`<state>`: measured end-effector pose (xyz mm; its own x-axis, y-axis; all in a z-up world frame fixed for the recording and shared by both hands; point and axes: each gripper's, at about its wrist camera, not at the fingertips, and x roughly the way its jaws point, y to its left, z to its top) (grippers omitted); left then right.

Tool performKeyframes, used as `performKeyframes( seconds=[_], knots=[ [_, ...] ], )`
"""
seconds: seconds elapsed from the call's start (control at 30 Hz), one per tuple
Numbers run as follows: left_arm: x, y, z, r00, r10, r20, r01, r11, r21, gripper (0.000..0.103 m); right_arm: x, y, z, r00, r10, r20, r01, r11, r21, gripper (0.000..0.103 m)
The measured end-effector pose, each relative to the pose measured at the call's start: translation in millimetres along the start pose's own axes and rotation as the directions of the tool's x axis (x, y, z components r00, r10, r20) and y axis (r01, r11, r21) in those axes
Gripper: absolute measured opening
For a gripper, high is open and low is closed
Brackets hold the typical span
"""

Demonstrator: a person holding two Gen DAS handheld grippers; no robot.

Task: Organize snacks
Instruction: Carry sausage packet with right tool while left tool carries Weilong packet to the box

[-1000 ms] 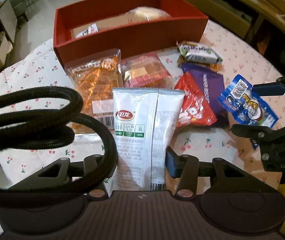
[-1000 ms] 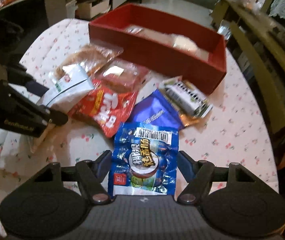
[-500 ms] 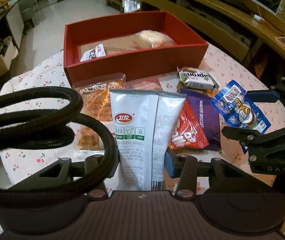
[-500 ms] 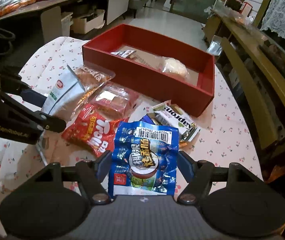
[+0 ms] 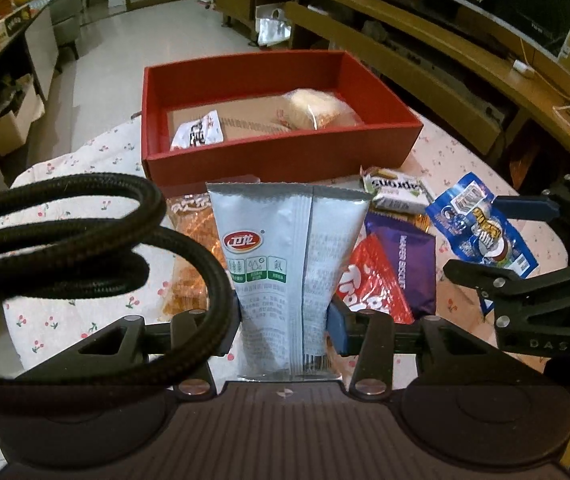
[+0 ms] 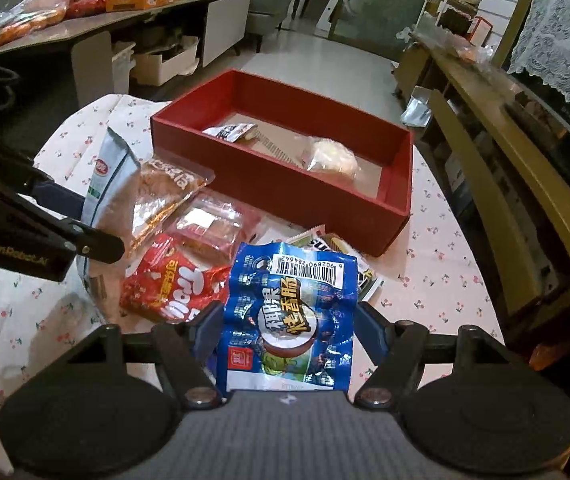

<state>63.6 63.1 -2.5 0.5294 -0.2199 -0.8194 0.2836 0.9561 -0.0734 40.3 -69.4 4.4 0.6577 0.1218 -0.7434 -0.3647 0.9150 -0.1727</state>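
My left gripper (image 5: 285, 320) is shut on a silver snack pouch (image 5: 285, 256) and holds it upright above the table; the pouch also shows in the right wrist view (image 6: 111, 184). My right gripper (image 6: 287, 332) is shut on a blue sausage packet (image 6: 289, 312), also in the left wrist view (image 5: 481, 228). A red box (image 5: 285, 152) (image 6: 285, 192) stands beyond both, holding a small white packet (image 5: 197, 134) and a wrapped bun (image 5: 317, 110).
On the cherry-print tablecloth (image 5: 65, 312) lie an orange snack bag (image 6: 165, 192), a clear pink pack (image 6: 213, 232), a red packet (image 6: 169, 284), a purple biscuit pack (image 5: 409, 264) and a green-white wafer pack (image 5: 397, 192). A black cable (image 5: 85, 248) hangs at left.
Both grippers have risen with their packets and now look down into the red box from higher up. The snacks on the table have not moved.
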Motion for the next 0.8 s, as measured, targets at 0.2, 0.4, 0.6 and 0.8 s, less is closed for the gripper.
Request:
performKeyframes(
  seconds=[0.2, 0.4, 0.6, 0.8],
  knots=[
    [-4, 4, 5, 1.000, -0.011, 0.024, 0.011, 1.000, -0.020, 0.053, -1, -3, 4, 1.000, -0.002, 0.013, 0.002, 1.000, 0.012, 0.098],
    [-7, 6, 14, 0.999, -0.023, 0.046, 0.025, 0.999, -0.034, 0.053, -3, -5, 11, 0.999, -0.003, 0.033, 0.003, 1.000, 0.016, 0.098],
    [-8, 5, 25, 0.997, -0.032, 0.075, 0.035, 0.998, -0.042, 0.053, -4, -8, 21, 0.998, -0.011, 0.060, 0.009, 1.000, 0.024, 0.098],
    [-5, 3, 35, 0.996, -0.039, 0.086, 0.043, 0.998, -0.042, 0.053, -2, -13, 29, 0.997, -0.019, 0.075, 0.017, 0.999, 0.030, 0.098]
  ],
)
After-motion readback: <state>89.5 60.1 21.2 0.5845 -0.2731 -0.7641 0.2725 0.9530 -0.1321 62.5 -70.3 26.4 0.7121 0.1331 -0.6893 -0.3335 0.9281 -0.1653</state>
